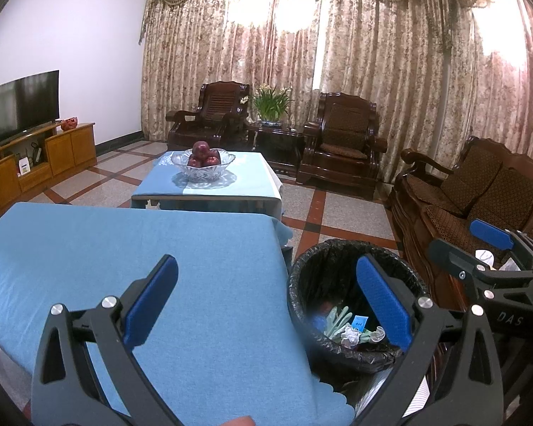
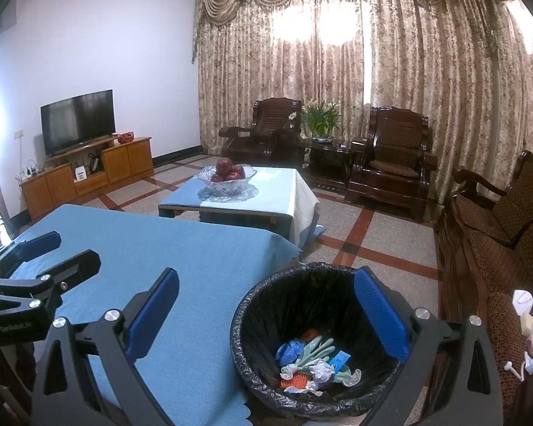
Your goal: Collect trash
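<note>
Both the left hand-held gripper and the right hand-held gripper gape wide, empty; the binned trash looks light, soft, crumpled, pinchable anywhere.

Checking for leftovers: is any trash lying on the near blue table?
No, the blue tablecloth shows bare; the trash sits inside the bin.
</note>
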